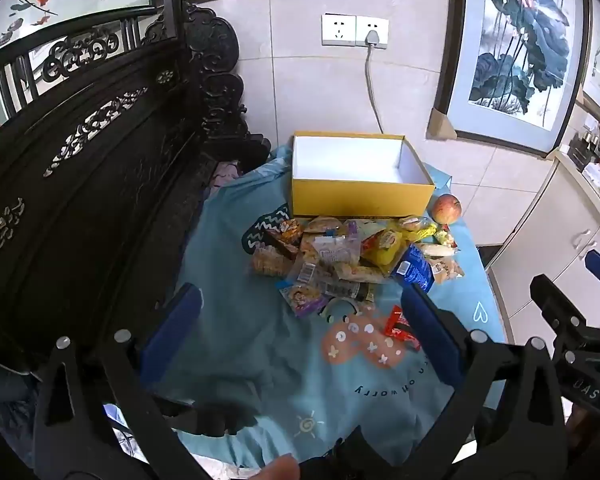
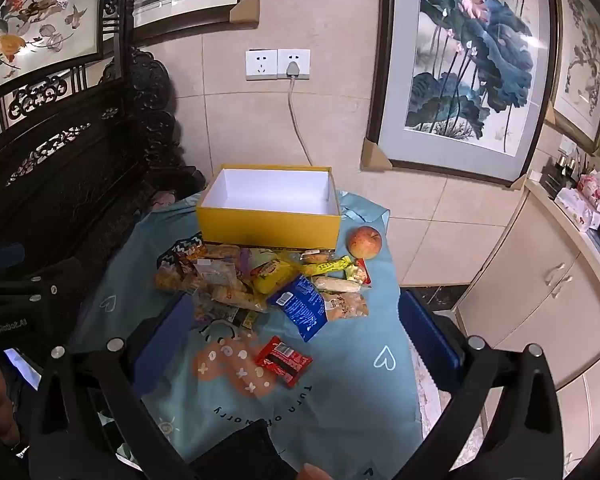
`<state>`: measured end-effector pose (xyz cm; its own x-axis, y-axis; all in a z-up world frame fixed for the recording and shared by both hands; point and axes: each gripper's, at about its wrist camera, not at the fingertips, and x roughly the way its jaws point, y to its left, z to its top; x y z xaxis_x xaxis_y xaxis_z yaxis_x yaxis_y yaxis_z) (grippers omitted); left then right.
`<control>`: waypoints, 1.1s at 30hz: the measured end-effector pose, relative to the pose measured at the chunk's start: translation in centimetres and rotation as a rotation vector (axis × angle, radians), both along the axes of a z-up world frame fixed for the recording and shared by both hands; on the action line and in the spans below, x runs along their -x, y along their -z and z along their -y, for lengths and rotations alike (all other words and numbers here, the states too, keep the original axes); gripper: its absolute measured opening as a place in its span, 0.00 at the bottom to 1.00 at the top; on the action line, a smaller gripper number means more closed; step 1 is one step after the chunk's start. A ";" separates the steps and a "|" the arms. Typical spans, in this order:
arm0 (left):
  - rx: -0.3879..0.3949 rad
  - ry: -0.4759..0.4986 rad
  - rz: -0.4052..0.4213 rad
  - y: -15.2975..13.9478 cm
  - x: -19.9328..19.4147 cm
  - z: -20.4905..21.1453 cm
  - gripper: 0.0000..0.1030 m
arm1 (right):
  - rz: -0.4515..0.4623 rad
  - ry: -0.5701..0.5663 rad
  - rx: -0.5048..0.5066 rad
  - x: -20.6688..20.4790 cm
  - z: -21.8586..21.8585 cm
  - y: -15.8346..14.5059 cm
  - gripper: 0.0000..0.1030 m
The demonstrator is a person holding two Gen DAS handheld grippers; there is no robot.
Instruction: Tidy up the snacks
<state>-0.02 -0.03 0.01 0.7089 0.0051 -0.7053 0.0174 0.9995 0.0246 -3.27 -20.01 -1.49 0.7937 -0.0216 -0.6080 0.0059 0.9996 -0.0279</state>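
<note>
An empty yellow box (image 1: 362, 196) (image 2: 268, 226) with a white inside stands at the far side of a light blue cloth (image 1: 252, 344) (image 2: 340, 360). In front of it lies a pile of wrapped snacks (image 1: 340, 258) (image 2: 236, 280), among them a blue packet (image 1: 414, 268) (image 2: 302, 306) and a yellow packet (image 1: 384, 246) (image 2: 270, 274). A red wrapper (image 1: 398, 326) (image 2: 284, 360) lies apart, nearer to me. An apple (image 1: 446, 209) (image 2: 365, 242) rests right of the box. My left gripper (image 1: 304, 328) is open and hovers short of the pile. My right gripper (image 2: 296, 332) is open above the red wrapper, holding nothing.
A dark carved wooden bench (image 1: 80, 184) (image 2: 60, 184) borders the cloth on the left. Cream cabinets (image 1: 560, 240) (image 2: 540, 288) stand on the right. A tiled wall with sockets (image 1: 354, 31) (image 2: 278, 65), a hanging cable and framed paintings (image 2: 472, 68) is behind the box.
</note>
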 end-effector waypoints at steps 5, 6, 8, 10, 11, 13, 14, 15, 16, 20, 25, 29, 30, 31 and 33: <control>0.007 0.002 -0.001 -0.1 0.1 0.0 0.98 | 0.001 -0.001 -0.003 -0.1 -0.1 0.1 0.99; 0.006 0.002 0.000 -0.1 0.2 0.1 0.98 | 0.001 -0.001 -0.003 -0.1 -0.1 0.1 0.99; 0.006 0.003 0.001 -0.2 0.3 0.1 0.98 | 0.000 -0.001 -0.005 -0.2 -0.1 0.2 0.99; 0.007 0.000 -0.005 -0.2 0.2 0.0 0.98 | 0.000 0.001 -0.007 -0.2 -0.1 0.2 0.99; 0.007 0.000 -0.005 -0.2 0.2 0.1 0.98 | 0.000 0.001 -0.007 -0.2 -0.1 0.3 0.99; 0.006 0.000 -0.004 -0.4 0.4 0.2 0.98 | 0.000 0.002 -0.009 -0.2 -0.2 0.3 0.99; 0.004 0.001 -0.004 -0.5 0.5 0.2 0.98 | -0.001 0.001 -0.008 -0.2 -0.2 0.4 0.99; 0.007 0.000 -0.006 0.2 0.1 -0.3 0.98 | -0.001 -0.001 -0.007 -0.2 -0.2 0.4 0.99; 0.009 -0.001 -0.008 0.2 0.0 -0.3 0.98 | -0.002 -0.001 -0.007 -0.2 -0.2 0.5 0.99; 0.010 -0.002 -0.012 0.7 0.1 -0.9 0.98 | -0.003 -0.001 -0.009 -0.3 -0.4 0.8 0.99; 0.005 -0.009 -0.016 0.9 -0.2 -0.7 0.98 | -0.003 -0.003 -0.010 -0.3 -0.4 0.6 0.99; 0.004 -0.004 -0.018 0.9 -0.2 -0.7 0.98 | -0.003 -0.003 -0.010 -0.2 -0.4 0.6 0.99; 0.003 -0.003 -0.018 0.9 -0.1 -0.7 0.98 | -0.003 -0.003 -0.010 -0.2 -0.4 0.6 0.99; 0.003 -0.002 -0.018 0.9 -0.1 -0.7 0.98 | -0.004 -0.002 -0.010 -0.2 -0.4 0.6 0.99; 0.003 -0.003 -0.019 1.0 -0.1 -0.6 0.98 | -0.004 -0.002 -0.010 -0.2 -0.5 0.6 0.99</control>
<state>0.07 0.61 -0.95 0.6956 0.0048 -0.7184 0.0150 0.9997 0.0212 -3.08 -19.54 -2.08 0.7911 -0.0135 -0.6116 0.0033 0.9998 -0.0178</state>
